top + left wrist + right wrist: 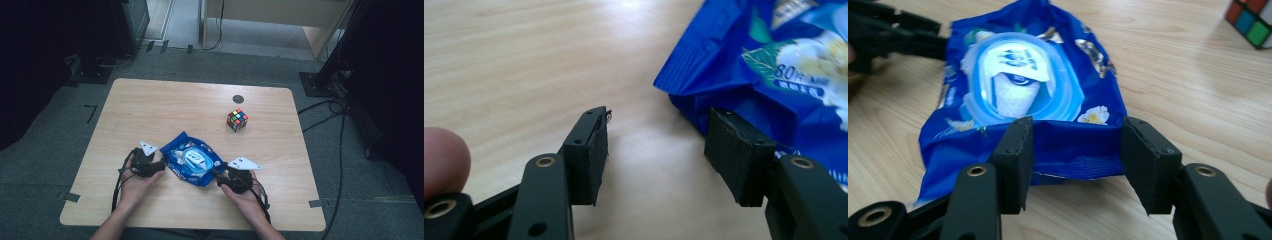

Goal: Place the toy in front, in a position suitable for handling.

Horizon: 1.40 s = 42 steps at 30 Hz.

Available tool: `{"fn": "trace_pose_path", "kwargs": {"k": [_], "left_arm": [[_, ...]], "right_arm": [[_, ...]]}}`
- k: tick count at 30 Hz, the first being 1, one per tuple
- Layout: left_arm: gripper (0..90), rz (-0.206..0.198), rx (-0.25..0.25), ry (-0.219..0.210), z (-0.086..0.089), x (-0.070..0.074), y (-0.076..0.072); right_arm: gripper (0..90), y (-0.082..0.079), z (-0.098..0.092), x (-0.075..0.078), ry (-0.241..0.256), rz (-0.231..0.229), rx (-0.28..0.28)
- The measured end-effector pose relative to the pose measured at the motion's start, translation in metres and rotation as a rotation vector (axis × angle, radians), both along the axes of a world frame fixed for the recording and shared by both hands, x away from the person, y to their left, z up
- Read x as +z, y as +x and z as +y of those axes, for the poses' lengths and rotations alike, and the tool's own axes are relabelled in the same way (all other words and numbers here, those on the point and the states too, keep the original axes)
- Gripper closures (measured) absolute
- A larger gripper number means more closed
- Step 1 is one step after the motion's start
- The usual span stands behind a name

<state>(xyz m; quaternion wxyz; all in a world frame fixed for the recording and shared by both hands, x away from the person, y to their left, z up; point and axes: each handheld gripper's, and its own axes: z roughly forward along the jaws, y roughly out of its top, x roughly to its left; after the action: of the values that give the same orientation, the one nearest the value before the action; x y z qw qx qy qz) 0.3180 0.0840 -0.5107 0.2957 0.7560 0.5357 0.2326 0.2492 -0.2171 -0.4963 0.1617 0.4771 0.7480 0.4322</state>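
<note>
A blue wipes pack (192, 159) lies flat on the table (150, 110), a little toward 6 o'clock of the table's middle, label up, with its pale flip lid (195, 159) in the centre. Its long axis runs roughly from 10 o'clock to 4 o'clock in the high view.

The left gripper (159, 165) sits at the pack's 9 o'clock, resting on the table in the person's left hand (134, 182). In the left gripper view (656, 150) its jaws stand apart: one over bare wood, the other right against the crimped edge of the pack (774, 75). Whether that jaw touches the foil or only overlaps it cannot be told. Nothing lies between the two jaws. A fingertip (444, 160) shows at the left edge of that view.

The right gripper (220, 176) is at the pack's 4 o'clock, held in the right hand (245, 192). In the right gripper view (1075, 160) its jaws are also apart, straddling the near end seam of the pack (1023, 100); the seam's middle lies between them, unclamped. The lid (1018, 80) there looks closed, and the left gripper (893, 35) shows beyond the pack at 10 o'clock.

A puzzle cube (237, 120) stands well apart from the pack, at its 2 o'clock; a corner of the cube (1250, 20) appears in the right gripper view. A dark round spot (238, 98) marks the table near its far edge, at 12 o'clock from the cube.
</note>
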Motion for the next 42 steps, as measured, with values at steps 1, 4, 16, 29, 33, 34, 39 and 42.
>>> {"fn": "trace_pose_path", "kwargs": {"k": [1,4,16,29,33,34,39,42], "left_arm": [[41.9,-0.004,0.029,0.000,0.003,0.000,0.007],[40.2,-0.004,0.042,-0.017,0.010,0.005,0.008],[37.2,-0.018,-0.069,-0.120,0.010,0.019,-0.044],[38.2,0.001,-0.182,-0.129,-0.021,0.008,-0.055],[39.5,0.004,-0.156,-0.143,-0.014,0.007,-0.052],[40.0,0.006,-0.139,-0.150,-0.009,0.006,-0.050],[40.4,0.013,-0.100,-0.156,0.002,0.003,-0.045],[40.7,0.020,-0.084,-0.159,0.009,0.002,-0.042]], "right_arm": [[49.1,-0.002,0.007,0.001,0.003,0.000,0.025],[48.4,-0.006,0.012,0.003,0.001,-0.007,0.066],[58.0,0.016,-0.022,0.021,-0.010,-0.079,-0.068],[63.3,0.017,0.012,0.003,-0.035,-0.021,0.035],[62.5,0.014,0.019,0.002,-0.013,0.000,0.060],[61.9,0.010,0.025,0.001,-0.015,0.001,0.074],[61.0,0.007,0.035,0.000,0.008,0.012,0.101],[60.6,0.006,0.043,-0.002,0.010,0.010,0.111]]}}
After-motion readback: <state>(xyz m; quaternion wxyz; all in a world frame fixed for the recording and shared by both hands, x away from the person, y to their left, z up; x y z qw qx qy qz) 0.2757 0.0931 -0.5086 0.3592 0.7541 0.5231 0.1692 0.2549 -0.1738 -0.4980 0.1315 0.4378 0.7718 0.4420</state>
